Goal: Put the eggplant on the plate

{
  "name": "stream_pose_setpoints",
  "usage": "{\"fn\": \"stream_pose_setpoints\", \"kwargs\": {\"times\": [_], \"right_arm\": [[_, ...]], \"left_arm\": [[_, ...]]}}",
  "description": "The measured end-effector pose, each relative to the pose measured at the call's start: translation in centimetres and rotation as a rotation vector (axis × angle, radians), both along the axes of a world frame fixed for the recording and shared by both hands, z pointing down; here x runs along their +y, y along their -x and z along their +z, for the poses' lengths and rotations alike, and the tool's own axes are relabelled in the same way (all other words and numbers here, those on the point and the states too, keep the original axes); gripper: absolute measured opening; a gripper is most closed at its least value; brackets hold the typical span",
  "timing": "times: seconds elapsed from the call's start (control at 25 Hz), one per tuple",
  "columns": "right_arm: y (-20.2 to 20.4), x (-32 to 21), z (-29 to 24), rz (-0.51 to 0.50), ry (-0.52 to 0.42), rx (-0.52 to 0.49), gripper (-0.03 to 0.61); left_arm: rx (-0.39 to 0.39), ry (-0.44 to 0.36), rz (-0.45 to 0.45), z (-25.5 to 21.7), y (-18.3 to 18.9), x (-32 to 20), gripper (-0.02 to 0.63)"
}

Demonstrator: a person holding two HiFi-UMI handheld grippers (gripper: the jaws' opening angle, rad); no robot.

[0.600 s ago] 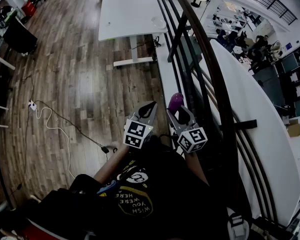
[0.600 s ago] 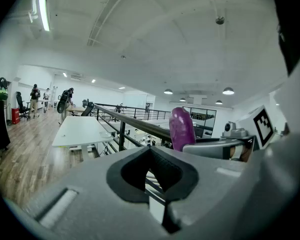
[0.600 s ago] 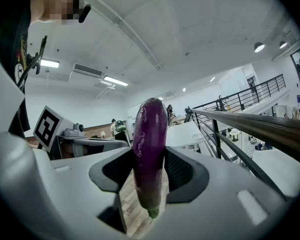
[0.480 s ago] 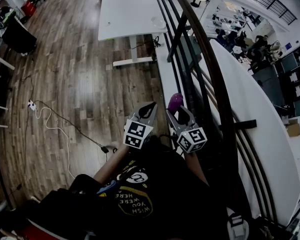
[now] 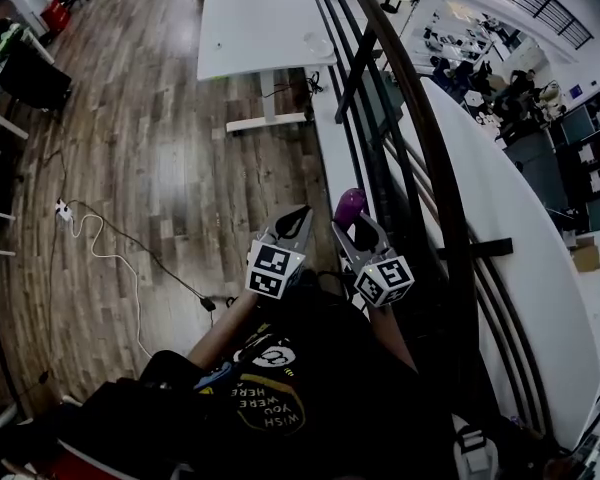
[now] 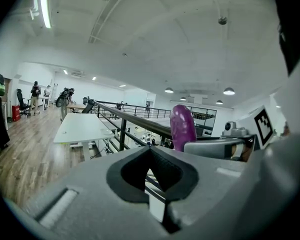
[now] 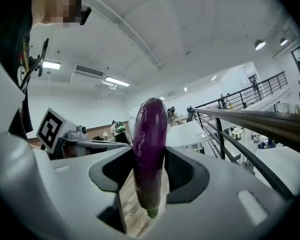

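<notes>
— Take me across the room from the left.
— There is a dark wooden floor point(image 5: 150, 148) with a white power strip point(image 5: 64, 209) lying on it at the far left. Further in stands a long white table point(image 5: 255, 18), and a pale round plate point(image 5: 317, 45) sits near its right edge.

— And the grippers?
— Both are held out in front of the person's black shirt point(image 5: 310, 388), above the floor and well apart from that table. The left gripper point(image 5: 298, 215) has its jaws drawn together on nothing. Just beside it, the right gripper point(image 5: 357, 226) is clamped on the eggplant point(image 5: 349, 204), whose purple tip pokes out past the jaws. The eggplant is nowhere near the plate.

— What's to their right?
— A dark railing point(image 5: 410, 98) runs up the picture, with a lower floor point(image 5: 480, 48) of desks beyond it.

— What do the gripper views add?
— The right gripper view shows the eggplant upright between the black pads point(image 7: 179, 169), with its green stem end point(image 7: 151, 213) hanging below them. The head view shows only the tip. The left gripper view takes in the white ceiling, a strip light point(image 6: 44, 9) and people point(image 6: 36, 91) standing far off at the left, all outside the head view.
</notes>
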State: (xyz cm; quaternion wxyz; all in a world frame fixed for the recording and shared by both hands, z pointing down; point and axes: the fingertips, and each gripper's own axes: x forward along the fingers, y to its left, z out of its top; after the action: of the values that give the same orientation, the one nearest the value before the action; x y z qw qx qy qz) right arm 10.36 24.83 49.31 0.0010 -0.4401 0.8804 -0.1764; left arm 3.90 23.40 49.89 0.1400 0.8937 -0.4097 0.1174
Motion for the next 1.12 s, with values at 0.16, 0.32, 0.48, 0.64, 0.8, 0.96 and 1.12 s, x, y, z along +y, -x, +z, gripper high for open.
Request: {"fn": "stream_pose_setpoints", "kwargs": {"times": [0.16,0.32,0.48,0.64,0.8,0.96,1.12], "right_arm": [[1.4,0.2,-0.6,-0.019,-0.012,-0.006,0.199],[2.7,-0.1,-0.2,-0.021,0.006,-0.008,0.198],[4.3,-0.2,0.3,-0.035,0.034,-0.003,0.198],[5.6,-0.1,1.5,-0.039,0.064,0.006,0.198],[6.2,-1.4,2.8,-0.060,0.089,0.004,0.198],[5.1,-5.4,2.9,-0.060,0.079,0.007,0.198],[2.0,-11.0,1.4,-0.030,0.045,0.019,0.198]], "left_arm": [[-0.001,0.001,0.004,-0.1,0.9,-0.1,0.005],[0.013,-0.010,-0.002,-0.4,2.2,0.0,0.005],[0.030,0.017,-0.018,0.2,3.7,0.4,0.005],[0.028,0.051,-0.011,1.7,4.5,0.9,0.005],[0.030,0.070,-0.017,2.9,4.8,-0.8,0.005],[0.029,0.072,-0.019,3.2,3.9,-5.0,0.005],[0.050,0.047,0.017,1.5,0.5,-10.9,0.005]]}}
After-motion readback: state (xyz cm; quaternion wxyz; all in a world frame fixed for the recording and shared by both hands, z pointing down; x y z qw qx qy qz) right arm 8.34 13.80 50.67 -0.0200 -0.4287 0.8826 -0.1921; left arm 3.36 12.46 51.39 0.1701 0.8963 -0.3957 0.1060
